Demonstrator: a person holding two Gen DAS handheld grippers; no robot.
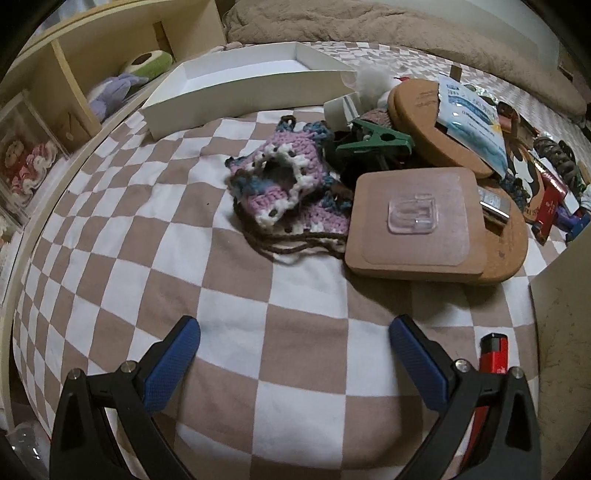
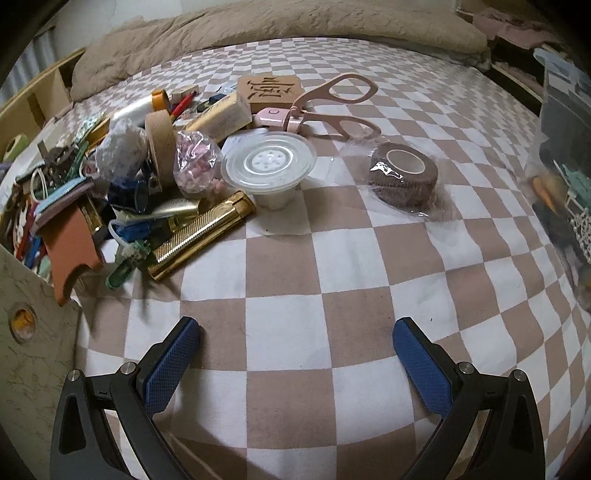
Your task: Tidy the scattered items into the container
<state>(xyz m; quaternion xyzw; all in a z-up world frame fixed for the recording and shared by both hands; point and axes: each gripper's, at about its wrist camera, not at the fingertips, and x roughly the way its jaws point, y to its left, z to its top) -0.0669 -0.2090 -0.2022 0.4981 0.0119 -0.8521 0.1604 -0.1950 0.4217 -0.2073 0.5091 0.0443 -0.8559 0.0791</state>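
Observation:
A shallow white box (image 1: 236, 79) lies at the far left of the checkered bed. In front of it is a pile: a pink and blue crochet piece (image 1: 284, 181), a green clip (image 1: 373, 142), and a cork square with a clear hook (image 1: 413, 221). My left gripper (image 1: 294, 334) is open and empty, short of the pile. In the right wrist view, a gold ribbed case (image 2: 199, 236), a clear lidded cup (image 2: 269, 166), a wrapped brown tape roll (image 2: 404, 173) and pink scissors (image 2: 332, 107) lie ahead. My right gripper (image 2: 296, 332) is open and empty.
A red lighter (image 1: 493, 354) lies by my left gripper's right finger. Wooden shelves (image 1: 62, 107) with plush toys stand left of the bed. A beige blanket (image 2: 280, 26) lies along the far edge. A marbled board (image 2: 33, 354) stands at left. A plastic bag of items (image 2: 565, 177) sits at right.

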